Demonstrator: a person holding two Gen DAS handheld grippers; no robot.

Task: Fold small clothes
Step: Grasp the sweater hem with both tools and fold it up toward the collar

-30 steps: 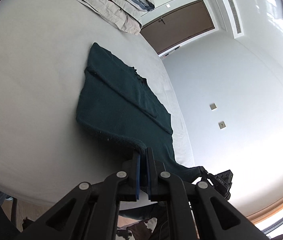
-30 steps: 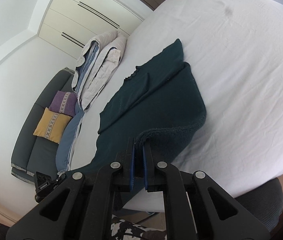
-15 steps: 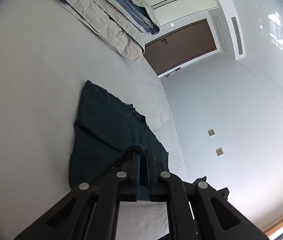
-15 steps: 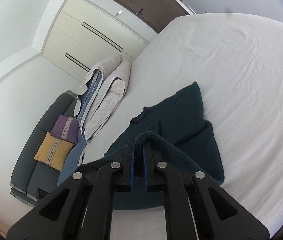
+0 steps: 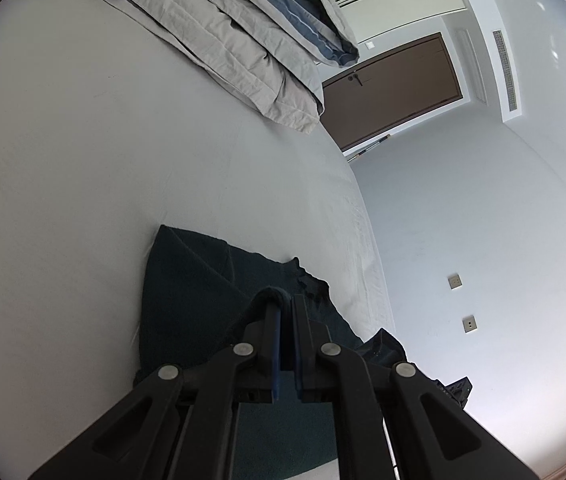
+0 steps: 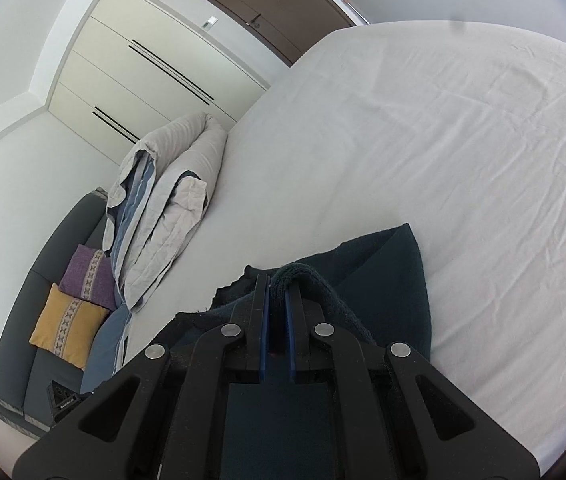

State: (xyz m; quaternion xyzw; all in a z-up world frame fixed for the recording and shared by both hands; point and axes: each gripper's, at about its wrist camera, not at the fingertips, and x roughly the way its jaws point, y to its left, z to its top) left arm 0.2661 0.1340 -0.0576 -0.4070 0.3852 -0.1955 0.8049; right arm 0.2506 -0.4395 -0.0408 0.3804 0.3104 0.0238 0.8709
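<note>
A dark green knit garment (image 5: pixel 187 292) lies on the white bed sheet (image 5: pixel 83 160); it also shows in the right wrist view (image 6: pixel 387 280). My left gripper (image 5: pixel 286 304) is shut on one corner of its near hem, lifted and carried over the garment. My right gripper (image 6: pixel 277 284) is shut on the other hem corner, which drapes over its right finger. The held hem hangs over the far part of the garment. The part under the grippers is hidden. The right gripper's body shows at the lower right of the left wrist view (image 5: pixel 453 390).
A folded grey and blue duvet (image 5: pixel 235 28) lies at the far side of the bed (image 6: pixel 163 208). A dark sofa with a purple cushion (image 6: pixel 87 276) and a yellow cushion (image 6: pixel 67 328) stands beside the bed. A brown door (image 5: pixel 395 88) and wardrobe (image 6: pixel 155 76) are behind.
Both grippers have carried the held hem forward over the garment toward its far edge, folding it over. Less of the garment now shows ahead of the fingers.
</note>
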